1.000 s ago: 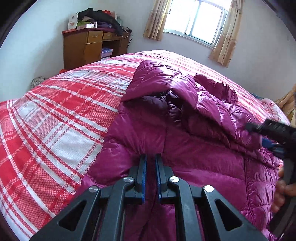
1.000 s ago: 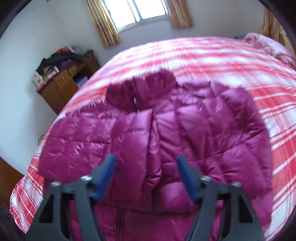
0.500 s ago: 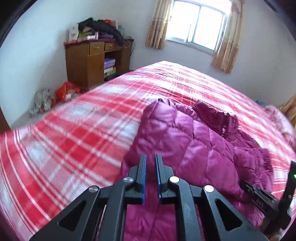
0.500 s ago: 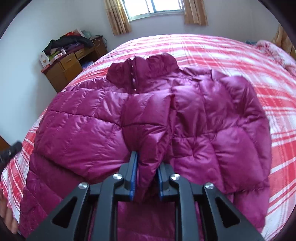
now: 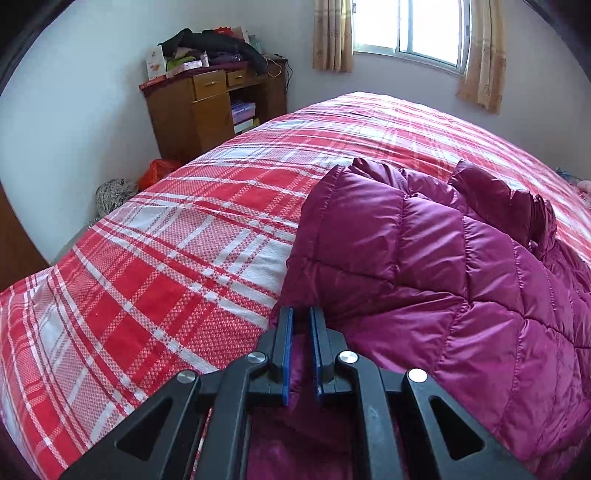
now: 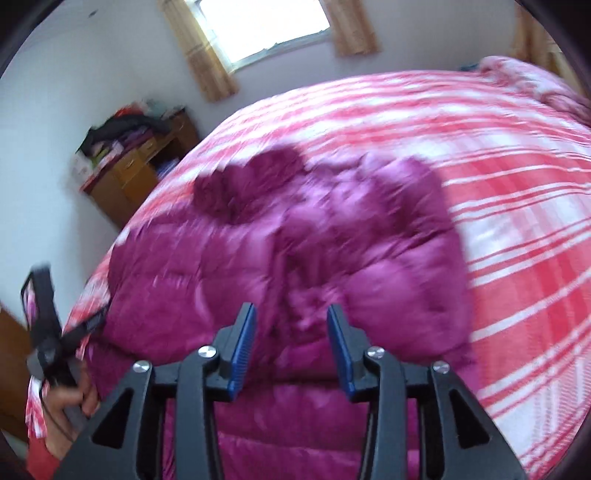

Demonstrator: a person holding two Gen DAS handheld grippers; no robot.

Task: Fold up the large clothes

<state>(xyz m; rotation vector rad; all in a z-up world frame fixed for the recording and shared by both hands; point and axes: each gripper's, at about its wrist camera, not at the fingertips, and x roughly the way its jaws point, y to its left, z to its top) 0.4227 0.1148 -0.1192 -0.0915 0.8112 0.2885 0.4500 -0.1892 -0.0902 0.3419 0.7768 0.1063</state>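
A magenta quilted down jacket [image 5: 424, 266] lies on a bed with a red and white plaid cover [image 5: 166, 258]; its collar points toward the window. My left gripper [image 5: 301, 321] is shut on the jacket's left edge, fabric pinched between the blue pads. In the blurred right wrist view the jacket [image 6: 295, 266] fills the middle of the bed [image 6: 517, 221]. My right gripper [image 6: 291, 321] is open just above the folded middle of the jacket, holding nothing. The left gripper [image 6: 48, 325] and the hand holding it show at the left edge of that view.
A wooden cabinet [image 5: 210, 107] piled with clothes and boxes stands against the far wall left of the bed. A curtained window [image 5: 406, 33] is behind the bed. Bags lie on the floor [image 5: 147, 177] by the cabinet. A pink pillow [image 6: 532, 81] sits at the bed's far right.
My right gripper, shut on the jacket's middle fold half a second ago, has opened and let it go while pulling back. My left gripper stays shut on the jacket's edge.
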